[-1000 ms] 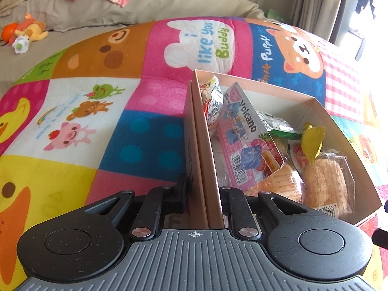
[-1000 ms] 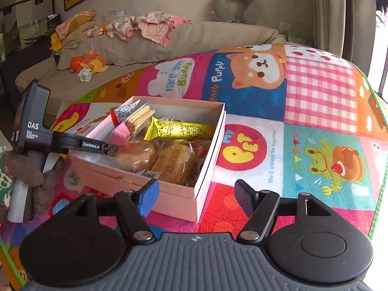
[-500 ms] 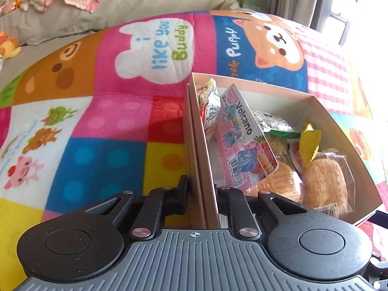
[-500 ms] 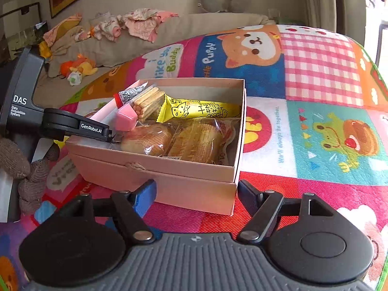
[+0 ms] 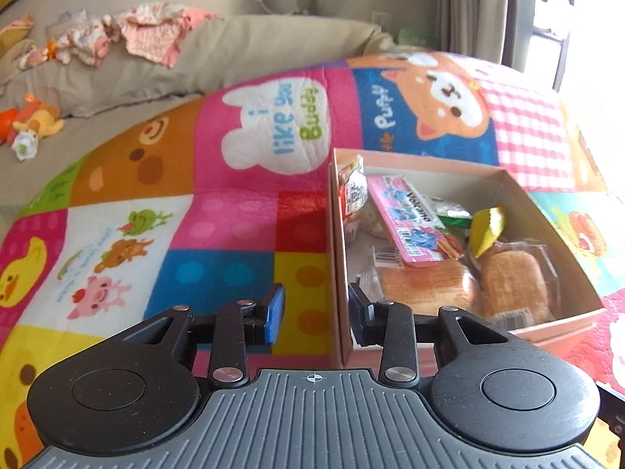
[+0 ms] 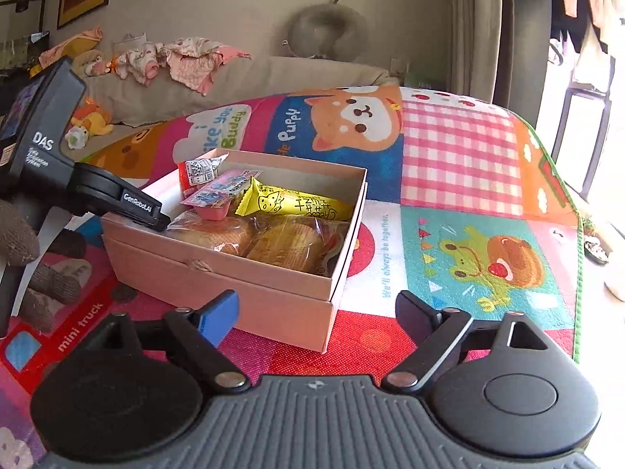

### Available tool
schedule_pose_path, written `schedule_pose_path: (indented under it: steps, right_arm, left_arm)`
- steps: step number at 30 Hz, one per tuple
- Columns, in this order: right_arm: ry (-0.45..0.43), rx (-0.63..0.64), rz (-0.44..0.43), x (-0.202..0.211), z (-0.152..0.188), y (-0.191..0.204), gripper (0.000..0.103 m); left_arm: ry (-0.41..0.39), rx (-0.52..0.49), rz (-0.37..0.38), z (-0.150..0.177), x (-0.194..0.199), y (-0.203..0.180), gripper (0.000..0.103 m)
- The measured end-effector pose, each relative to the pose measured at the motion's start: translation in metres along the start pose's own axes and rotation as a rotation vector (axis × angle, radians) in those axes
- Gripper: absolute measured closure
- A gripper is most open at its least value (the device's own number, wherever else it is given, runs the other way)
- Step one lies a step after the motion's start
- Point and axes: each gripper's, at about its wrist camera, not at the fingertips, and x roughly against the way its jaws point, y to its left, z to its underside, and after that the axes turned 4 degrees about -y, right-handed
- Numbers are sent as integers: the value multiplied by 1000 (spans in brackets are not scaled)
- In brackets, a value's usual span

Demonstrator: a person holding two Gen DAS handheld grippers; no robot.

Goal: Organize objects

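I've got my left gripper (image 5: 314, 308) spread wide, straddling the near side wall of the pink box (image 5: 336, 258): 1 finger outside over the mat, the other inside just above the snacks. Nothing is pinched; the wall stands free in the gap. From the right wrist view the same tool shows at the box's left edge, its tip reaching over the rim by the bread.

The box sits flat on the cartoon play mat (image 6: 461, 164), nested in what looks like its own lid or base. Inside I see 2 wrapped bread rolls (image 6: 250, 238), a yellow cheese-snack packet (image 6: 297, 205), a pink Volcano pack (image 5: 414, 219) and a small red-and-white sachet (image 6: 195, 172) leaning at the far corner.

My right gripper (image 6: 316, 312) hangs near the front corner of the box, fingers parted, holding nothing and touching nothing.

My read: the box is placed and let go, so this step is the hand-off from positioning to whatever comes after. Next I'd lift the left tool straight up and back so the inner finger clears the wall without snagging the rolls. Then I need a target: no loose snack shows on the mat here, and no separate lid either, so I'd scan before committing.
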Motion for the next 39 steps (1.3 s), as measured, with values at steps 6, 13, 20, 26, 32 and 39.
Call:
schedule_pose_path:
  steps: [6, 13, 20, 26, 32, 39]
  right_arm:
    - [85, -85, -13, 23, 24, -4, 0]
    - [207, -75, 48, 6, 45, 10, 0]
    - [148, -140, 83, 4, 53, 5, 0]
    - [146, -121, 94, -2, 49, 7, 0]
    - [144, -123, 95, -4, 49, 7, 0]
    - [143, -125, 94, -4, 49, 7, 0]
  left_arm:
    - [-113, -42, 84, 60, 78, -27, 65]
    - [-12, -95, 50, 98, 53, -56, 64]
    - [-12, -92, 41, 100, 50, -58, 64]
    - [-12, -79, 43, 100, 48, -57, 64]
    - [-11, -70, 48, 100, 48, -56, 64]
    - [-12, -32, 73, 100, 48, -51, 65]
